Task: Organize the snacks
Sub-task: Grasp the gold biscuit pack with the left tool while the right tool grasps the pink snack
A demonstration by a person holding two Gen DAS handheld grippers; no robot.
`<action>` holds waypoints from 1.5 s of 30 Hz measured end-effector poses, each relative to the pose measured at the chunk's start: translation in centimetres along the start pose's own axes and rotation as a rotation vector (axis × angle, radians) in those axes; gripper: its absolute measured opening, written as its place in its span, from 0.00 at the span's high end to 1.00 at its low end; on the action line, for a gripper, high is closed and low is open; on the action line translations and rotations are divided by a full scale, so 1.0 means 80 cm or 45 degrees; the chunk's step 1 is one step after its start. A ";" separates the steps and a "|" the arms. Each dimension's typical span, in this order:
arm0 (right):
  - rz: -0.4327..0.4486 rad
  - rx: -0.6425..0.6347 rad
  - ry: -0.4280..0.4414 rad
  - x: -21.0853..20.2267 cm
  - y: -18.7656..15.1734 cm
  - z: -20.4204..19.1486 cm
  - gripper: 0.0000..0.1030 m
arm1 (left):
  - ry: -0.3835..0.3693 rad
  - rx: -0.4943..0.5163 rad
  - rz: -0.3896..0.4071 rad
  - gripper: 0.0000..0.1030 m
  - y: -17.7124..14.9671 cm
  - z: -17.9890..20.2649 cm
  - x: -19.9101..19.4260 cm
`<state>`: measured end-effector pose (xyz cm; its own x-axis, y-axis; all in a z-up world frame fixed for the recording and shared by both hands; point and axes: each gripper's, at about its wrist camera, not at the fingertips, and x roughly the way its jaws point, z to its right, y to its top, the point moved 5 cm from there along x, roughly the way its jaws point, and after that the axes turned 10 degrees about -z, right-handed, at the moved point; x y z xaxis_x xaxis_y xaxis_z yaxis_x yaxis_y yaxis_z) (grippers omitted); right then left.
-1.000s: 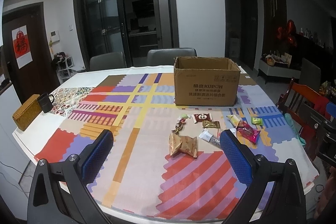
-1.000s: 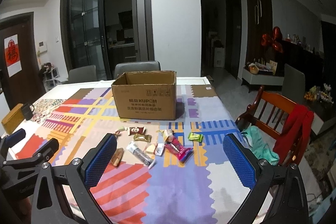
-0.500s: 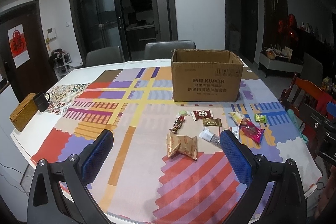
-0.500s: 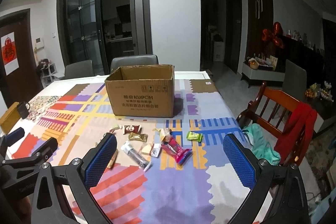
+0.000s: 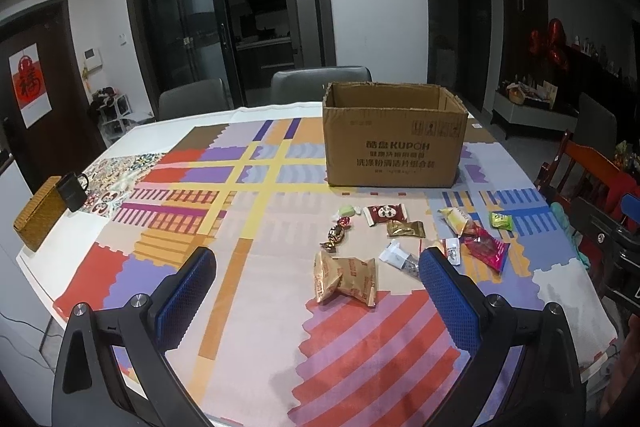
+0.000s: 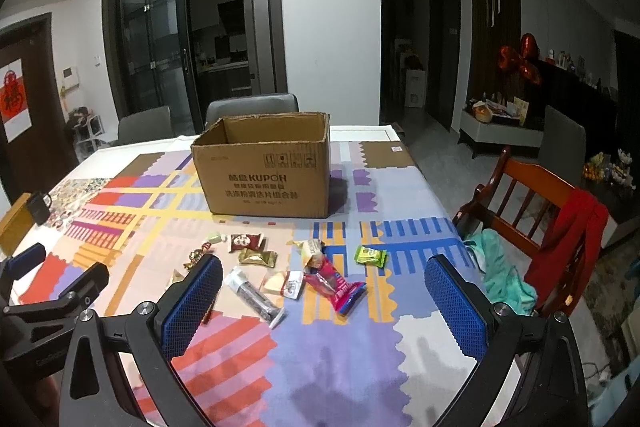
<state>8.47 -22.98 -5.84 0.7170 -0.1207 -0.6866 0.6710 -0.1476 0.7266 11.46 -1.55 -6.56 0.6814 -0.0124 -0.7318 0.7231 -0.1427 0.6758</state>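
1. Left wrist view: your left gripper hovers above the near part of the desk, fingers spread wide, holding nothing and touching nothing.
2. The tan biscuit packet lies on the desk between the two fingers, a little ahead of the tips and nearer the right one. The foil-wrapped candy lies just beyond it.
3. The clear tube packet lies just beside the right fingertip and is partly hidden by it. The pink wrapper and green packet lie further right.
4. The open cardboard box stands upright beyond the snacks, well apart from the fingers.
5. Right wrist view: your right gripper is also spread wide, with nothing between its fingers but open air above the desk.
6. The pink wrapper, clear tube packet and green packet lie on the desk between and ahead of the fingers, untouched.
7. The cardboard box stands behind them. Your left gripper shows at the left edge.
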 end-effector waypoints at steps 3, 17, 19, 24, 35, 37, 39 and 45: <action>-0.023 -0.004 0.001 0.012 -0.001 -0.001 0.01 | 0.004 0.006 -0.019 0.00 0.000 0.001 0.011; -0.140 -0.070 0.014 0.074 -0.011 -0.019 0.01 | -0.009 0.030 -0.143 0.00 -0.011 0.001 0.081; -0.159 -0.077 0.020 0.084 -0.013 -0.022 0.01 | -0.008 0.041 -0.159 0.00 -0.012 0.003 0.092; -0.187 -0.109 0.012 0.107 -0.014 -0.028 0.02 | -0.018 0.046 -0.196 0.00 -0.013 0.007 0.119; -0.260 -0.148 -0.049 0.170 -0.009 -0.017 0.06 | -0.035 0.062 -0.262 0.00 -0.016 0.029 0.179; -0.272 -0.162 -0.061 0.180 -0.009 -0.013 0.07 | -0.032 0.068 -0.272 0.00 -0.018 0.033 0.186; -0.288 -0.178 -0.064 0.189 -0.012 -0.011 0.08 | -0.027 0.071 -0.289 0.00 -0.020 0.037 0.195; -0.333 -0.191 -0.057 0.216 -0.020 -0.007 0.09 | 0.007 0.073 -0.323 0.01 -0.025 0.040 0.217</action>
<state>19.91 -24.27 -18.88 0.5091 -0.1412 -0.8491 0.8547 -0.0332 0.5180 21.48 -4.65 -20.86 0.4798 0.0359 -0.8766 0.8635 -0.1962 0.4646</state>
